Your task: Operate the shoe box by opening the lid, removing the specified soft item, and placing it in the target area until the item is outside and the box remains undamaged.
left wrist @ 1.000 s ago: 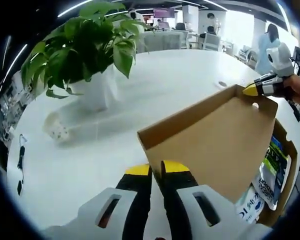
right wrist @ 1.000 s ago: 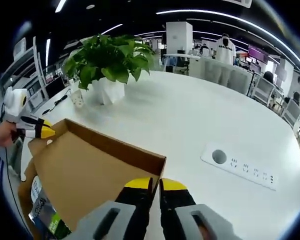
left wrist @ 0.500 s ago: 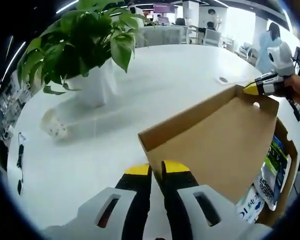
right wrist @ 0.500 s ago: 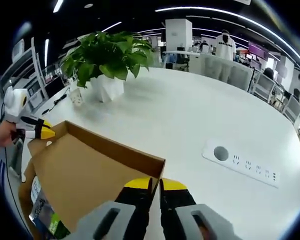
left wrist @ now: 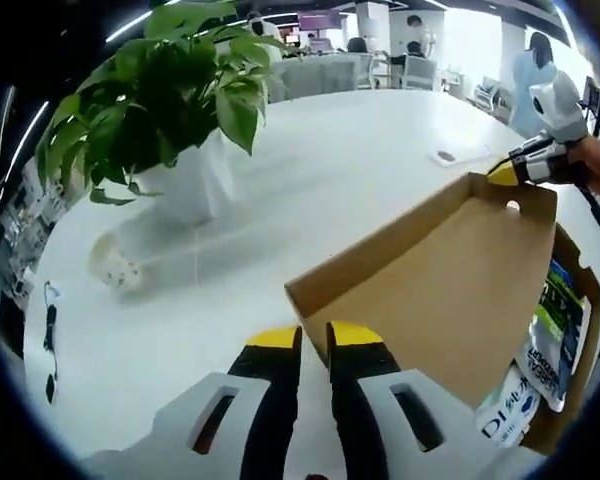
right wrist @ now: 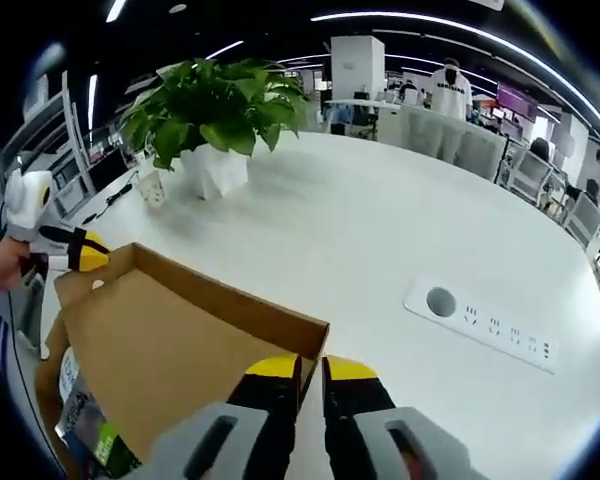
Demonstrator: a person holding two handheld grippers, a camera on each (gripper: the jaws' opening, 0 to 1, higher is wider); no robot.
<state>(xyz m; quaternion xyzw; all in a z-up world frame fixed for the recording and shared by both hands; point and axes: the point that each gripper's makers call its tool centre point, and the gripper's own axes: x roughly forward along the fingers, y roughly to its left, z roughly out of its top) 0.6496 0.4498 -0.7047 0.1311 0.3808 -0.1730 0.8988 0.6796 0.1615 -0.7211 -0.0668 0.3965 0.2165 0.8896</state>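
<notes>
My left gripper point(left wrist: 314, 335) and right gripper point(right wrist: 312, 365) each pinch a corner of the raised cardboard lid point(left wrist: 450, 290), jaws clamped on its edge. Under the lid, right of my left jaws, printed soft packets point(left wrist: 545, 345) lie in the shoe box point(left wrist: 578, 300). Right of my right jaws, a power strip point(right wrist: 485, 325) lies on the white surface point(right wrist: 370, 230). A potted plant point(right wrist: 215, 120) stands beyond, with office desks behind.

Your brown cardboard shoe box point(left wrist: 570, 380) sits on the white table. Its lid point(left wrist: 450, 280) is lifted up and tilted back. Inside, you can see soft printed packets point(left wrist: 550, 330), blue, white and green.
</notes>
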